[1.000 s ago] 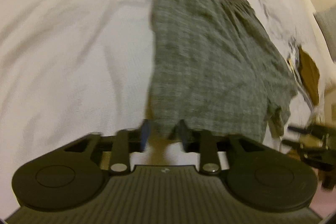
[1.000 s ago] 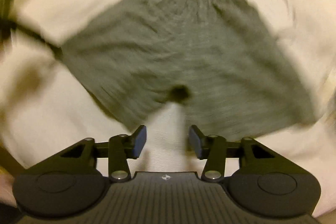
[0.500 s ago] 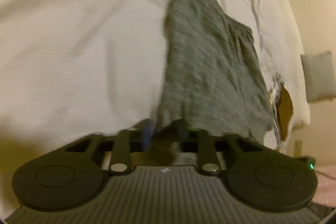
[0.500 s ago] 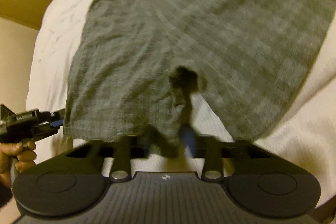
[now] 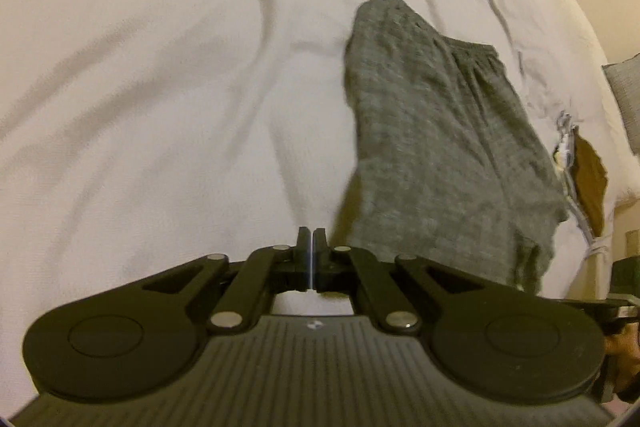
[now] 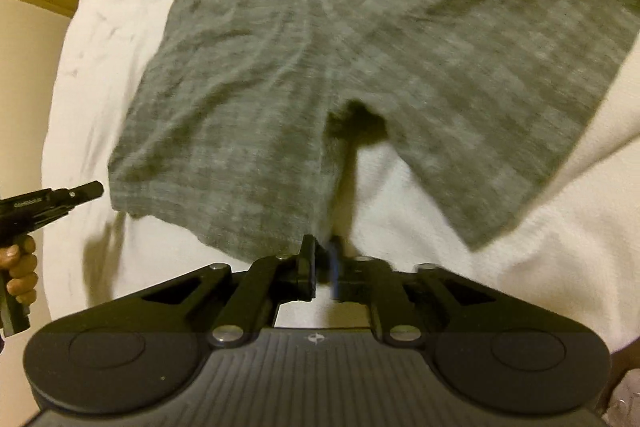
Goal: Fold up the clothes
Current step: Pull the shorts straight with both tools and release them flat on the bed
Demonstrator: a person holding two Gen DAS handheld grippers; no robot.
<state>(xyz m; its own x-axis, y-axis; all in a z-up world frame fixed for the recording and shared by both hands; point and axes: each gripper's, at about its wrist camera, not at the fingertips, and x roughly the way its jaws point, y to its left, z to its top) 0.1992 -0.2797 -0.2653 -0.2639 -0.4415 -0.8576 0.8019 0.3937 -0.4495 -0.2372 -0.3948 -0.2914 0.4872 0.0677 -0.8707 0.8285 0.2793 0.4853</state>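
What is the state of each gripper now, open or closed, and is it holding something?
Left gripper: closed, holding nothing, beside the grey shorts.
Right gripper: closed on the hem of the grey shorts.

No readable text; only a blurred, illegible white marking on the left tool (image 6: 86, 191).

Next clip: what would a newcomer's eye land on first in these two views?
The grey shorts spread flat on the white bedsheet dominate both views. In the right wrist view the right claw sits at the hem of one leg, near the crotch notch, nearly closed; blur hides whether it pinches fabric. The left claw is shut and empty, just left of the shorts.
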